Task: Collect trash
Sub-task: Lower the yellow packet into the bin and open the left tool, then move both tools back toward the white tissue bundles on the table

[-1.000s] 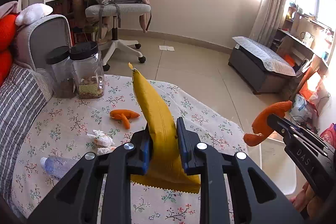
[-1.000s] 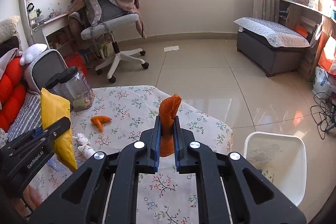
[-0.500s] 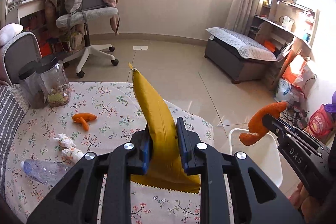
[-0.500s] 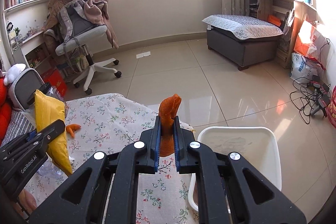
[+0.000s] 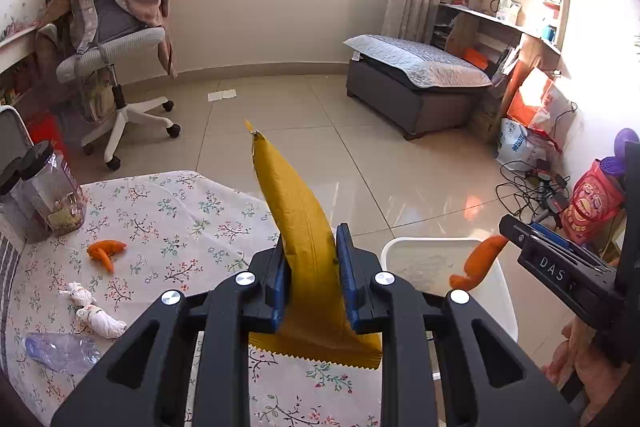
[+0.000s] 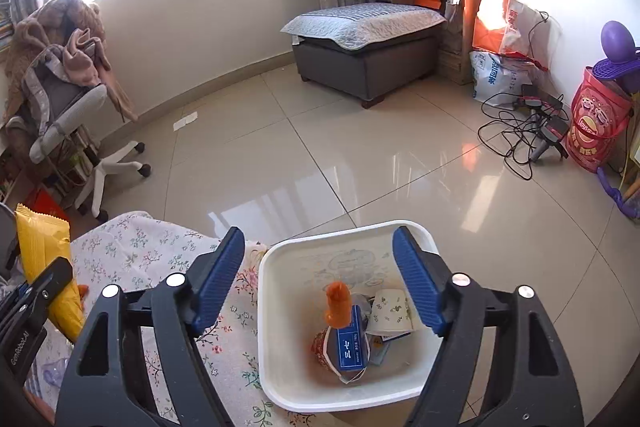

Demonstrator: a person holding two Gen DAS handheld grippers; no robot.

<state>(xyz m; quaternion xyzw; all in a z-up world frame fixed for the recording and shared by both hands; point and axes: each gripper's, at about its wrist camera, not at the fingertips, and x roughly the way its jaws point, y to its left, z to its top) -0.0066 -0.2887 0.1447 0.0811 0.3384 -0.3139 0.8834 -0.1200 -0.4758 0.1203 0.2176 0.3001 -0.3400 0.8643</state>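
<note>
My left gripper (image 5: 311,259) is shut on a yellow snack wrapper (image 5: 304,227), held upright above the floral table (image 5: 180,211); it also shows in the right wrist view (image 6: 44,259). My right gripper (image 6: 320,275) is open over the white trash bin (image 6: 272,347). An orange peel piece (image 6: 338,303) is in the air or resting just inside the bin, below the open jaws. In the left wrist view the same peel (image 5: 476,263) is at the tip of the right gripper (image 5: 512,231), over the bin (image 5: 424,259). On the table lie another orange peel (image 5: 105,250), two crumpled tissues (image 5: 90,309) and a plastic bottle (image 5: 60,351).
The bin holds a paper cup (image 6: 390,311), a blue box (image 6: 350,343) and other trash. Two jars (image 5: 48,191) stand at the table's far left. An office chair (image 5: 116,43), a grey ottoman (image 5: 416,87) and cables (image 6: 520,131) are on the tiled floor.
Both grippers swung right toward the bin. My right gripper opened over the bin and let go of the orange peel. My left gripper still holds the yellow wrapper.
</note>
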